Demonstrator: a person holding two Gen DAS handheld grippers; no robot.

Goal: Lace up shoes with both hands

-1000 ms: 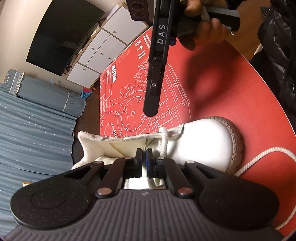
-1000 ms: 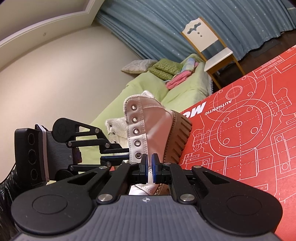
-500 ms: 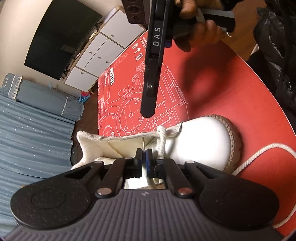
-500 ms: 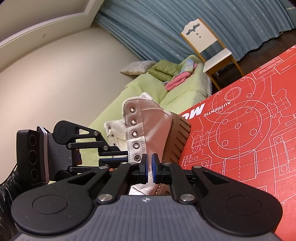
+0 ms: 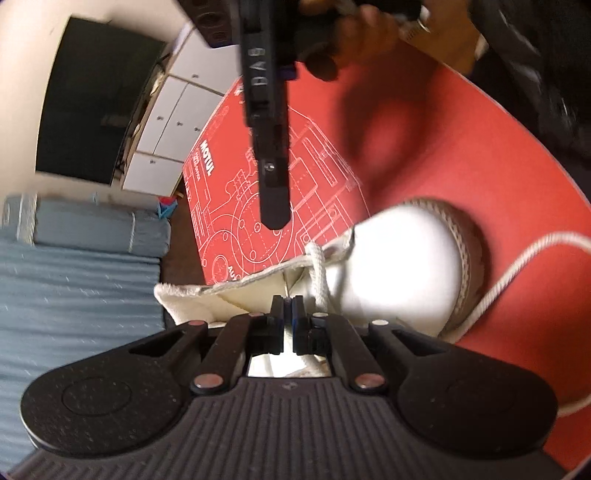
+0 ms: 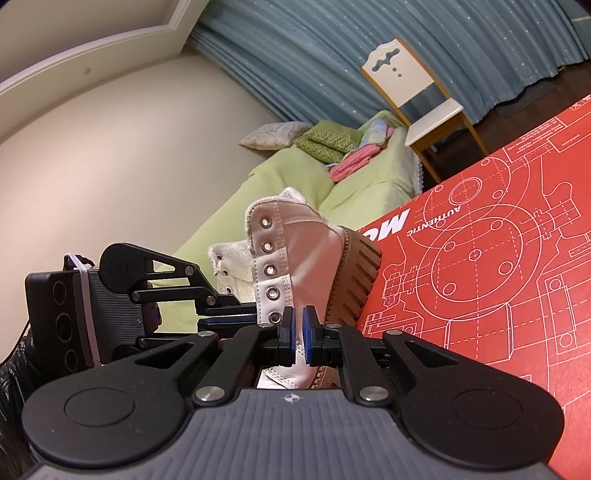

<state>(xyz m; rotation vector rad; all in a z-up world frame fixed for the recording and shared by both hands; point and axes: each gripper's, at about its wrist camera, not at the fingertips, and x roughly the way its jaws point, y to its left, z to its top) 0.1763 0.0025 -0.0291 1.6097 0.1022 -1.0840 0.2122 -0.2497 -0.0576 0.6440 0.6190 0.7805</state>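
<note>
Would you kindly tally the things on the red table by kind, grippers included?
Boot: 1
Lace: 1
Red box: 1
Grippers: 2, the left gripper and the right gripper
Total: 5

warm indoor light falls evenly in both wrist views, its source out of frame. the left wrist picture is smeared by motion blur: the white boot (image 5: 399,266) loses its edges and its toe glares near white, and the lettering on the red mat (image 5: 461,155) beside it softens. a soft dark shadow, perhaps from the hand (image 5: 354,33) above, lies on the mat beyond the boot. the right wrist picture is sharp, with fisheye bending of the blue curtain (image 6: 369,55) behind the boot.
</note>
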